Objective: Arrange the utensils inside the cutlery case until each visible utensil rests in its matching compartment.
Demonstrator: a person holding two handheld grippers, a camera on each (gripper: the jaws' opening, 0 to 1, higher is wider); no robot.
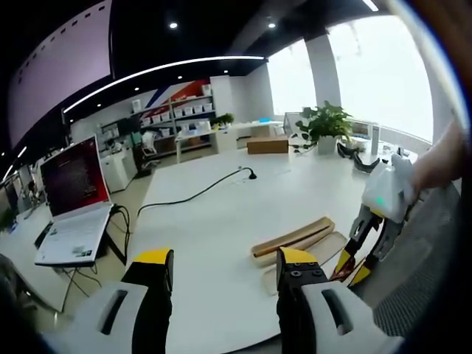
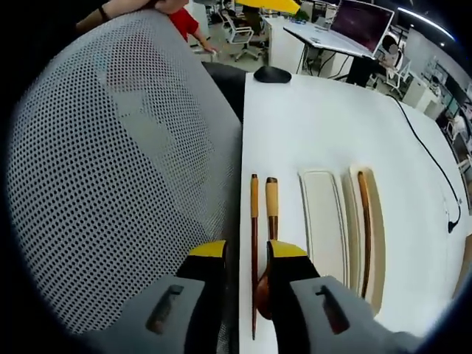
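Two wooden-handled utensils point(image 2: 262, 221) lie beside the cream cutlery case point(image 2: 324, 221); one wooden stick point(image 2: 363, 228) inside; right gripper point(image 2: 247, 258) narrowly parted around them; left gripper point(image 1: 225, 262) wide, empty.

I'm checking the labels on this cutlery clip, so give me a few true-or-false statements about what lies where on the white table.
1. Two wooden-handled utensils lie side by side on the white table, outside the cream cutlery case. True.
2. The case's wide tray compartment holds three spoons. False: nothing lies in it.
3. A long brown stick-like utensil lies in the case's narrow far part. True.
4. The right hand-held gripper clamps the case. False: its jaws stand apart over the two loose utensils.
5. An open white laptop stands on a side stand, off the white table. True.
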